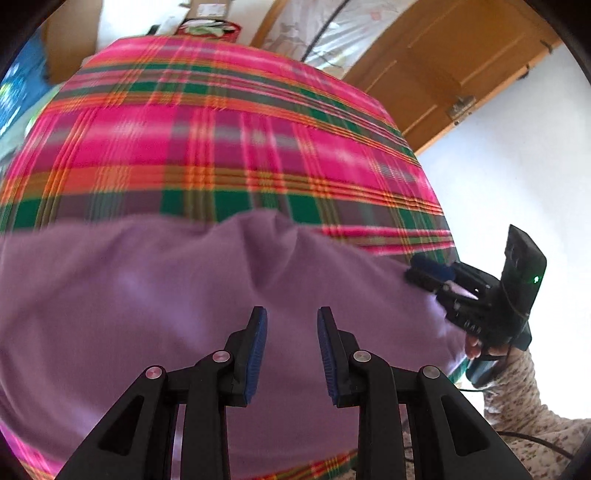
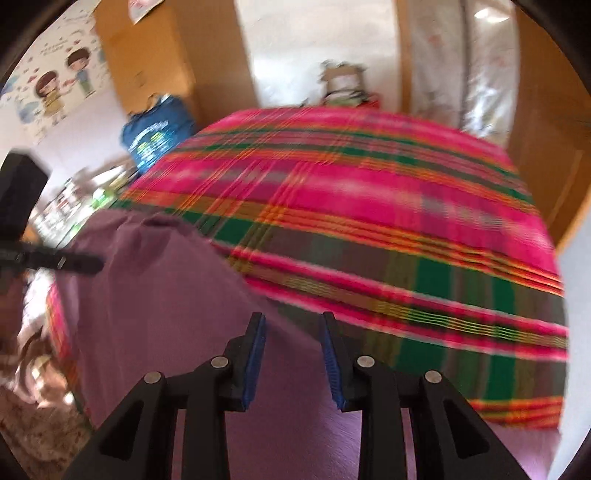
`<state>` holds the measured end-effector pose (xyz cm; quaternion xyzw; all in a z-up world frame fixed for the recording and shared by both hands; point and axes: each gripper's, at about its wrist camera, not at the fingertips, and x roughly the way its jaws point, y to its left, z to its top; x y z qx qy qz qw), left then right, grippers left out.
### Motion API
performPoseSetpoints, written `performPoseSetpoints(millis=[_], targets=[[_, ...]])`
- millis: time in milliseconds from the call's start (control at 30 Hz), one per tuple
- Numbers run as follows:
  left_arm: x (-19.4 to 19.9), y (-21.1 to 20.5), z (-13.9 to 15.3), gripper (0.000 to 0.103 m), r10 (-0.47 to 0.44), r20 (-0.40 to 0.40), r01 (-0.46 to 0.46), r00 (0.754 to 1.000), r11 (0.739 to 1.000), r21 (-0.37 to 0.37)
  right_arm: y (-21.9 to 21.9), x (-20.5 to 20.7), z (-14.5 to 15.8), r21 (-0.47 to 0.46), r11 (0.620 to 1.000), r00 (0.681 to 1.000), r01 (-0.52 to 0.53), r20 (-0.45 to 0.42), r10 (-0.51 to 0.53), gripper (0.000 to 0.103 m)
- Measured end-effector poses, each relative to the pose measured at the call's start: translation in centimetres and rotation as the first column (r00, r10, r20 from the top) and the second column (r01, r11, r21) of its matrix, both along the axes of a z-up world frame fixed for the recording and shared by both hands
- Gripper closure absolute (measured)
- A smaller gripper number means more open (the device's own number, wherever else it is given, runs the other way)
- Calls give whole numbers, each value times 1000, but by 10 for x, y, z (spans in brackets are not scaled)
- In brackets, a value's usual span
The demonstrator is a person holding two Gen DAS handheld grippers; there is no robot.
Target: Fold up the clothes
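Observation:
A lilac garment [image 1: 155, 302] lies spread with soft creases on the near part of a bed covered by a pink, green and orange plaid sheet [image 1: 229, 133]. My left gripper [image 1: 291, 314] hovers open over the middle of the cloth, with nothing between its blue pads. At the garment's right edge sits my right gripper [image 1: 430, 273], held by a hand in a speckled sleeve [image 1: 524, 402]. In its own view the right gripper [image 2: 293, 319] stands open above the garment [image 2: 159, 302], near where the cloth meets the sheet [image 2: 369, 206]. The left gripper [image 2: 85, 264] shows at the far left.
A wooden door [image 1: 454, 62] stands to the right of the bed. Beyond the far edge sits a red basket [image 1: 218, 29] of things. A blue bag [image 2: 157, 133] and a brown cardboard box [image 2: 147, 55] are at the left, by a wall with cartoon stickers [image 2: 62, 88].

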<state>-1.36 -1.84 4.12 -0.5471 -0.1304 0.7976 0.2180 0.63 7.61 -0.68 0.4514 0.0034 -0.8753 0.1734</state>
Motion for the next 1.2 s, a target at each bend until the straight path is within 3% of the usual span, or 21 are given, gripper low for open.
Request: performPoseSetpoints(millis=[133,167,200,300,667,800,967,1067,1200], targets=[[-22,14,3,74,-50,4,50,999,998,-29,-10,-7,-5,-14,996,996,-84,42,84,74],[-26,18,4,74,-64,4,64,998,997,-40,-10,-7,-5,-3,997,996,-82,40,82,79],[-31,22,5,74,-77,5,77,997,996,-50,-11,-7,-4,7,997,996,-80,39,80,93],[-40,32,5,74,-109,2,109,994,992,-66,-12,-3,1,9,996,995,-92,40,92,100],[-76,73,3,74,-198,7,198,980,974,-112,-12,29,4,-104,987,985,-126,108,137,100],[-91,77,-12,74,-188,54,193,981,975,-111,-17,32,-6,-121,984,976,-129,163,148,100],[-92,84,-33,74,-219,98,234,971,953,-191,-20,30,-11,-120,983,967,-135,200,158,98],[-91,85,-34,74,-239,94,253,967,947,-200,-13,26,5,-114,981,970,-156,172,174,97],[-95,82,-38,74,-236,110,255,965,944,-209,-3,13,30,-68,982,980,-174,89,179,88]])
